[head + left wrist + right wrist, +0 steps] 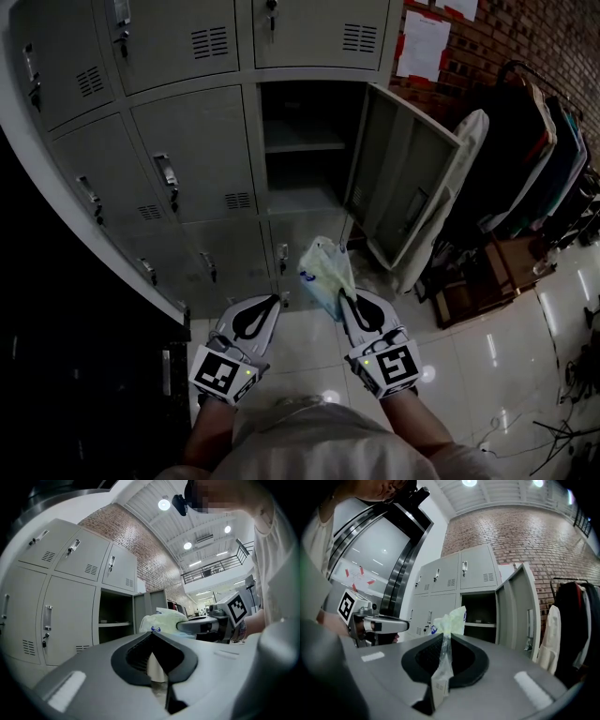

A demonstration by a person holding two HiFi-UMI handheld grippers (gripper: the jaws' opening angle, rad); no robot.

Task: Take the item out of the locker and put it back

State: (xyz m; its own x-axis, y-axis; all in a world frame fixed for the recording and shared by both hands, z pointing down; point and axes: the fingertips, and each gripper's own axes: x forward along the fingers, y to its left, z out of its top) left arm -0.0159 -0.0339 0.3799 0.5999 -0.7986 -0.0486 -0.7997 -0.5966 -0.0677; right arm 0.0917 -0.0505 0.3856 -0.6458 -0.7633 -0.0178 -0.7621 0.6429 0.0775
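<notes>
Two claws show low in the head view, just past the person's shirt [309, 442]. On the left, the left claw [270, 302] is closed with nothing in it. Beside it, the right claw [345, 300] is pinched shut on a pale plastic bag [324, 272]. The bag is outside the locker [302, 199], in front of its open door [405, 187]. Coats [539, 150] hang at the far right.
</notes>
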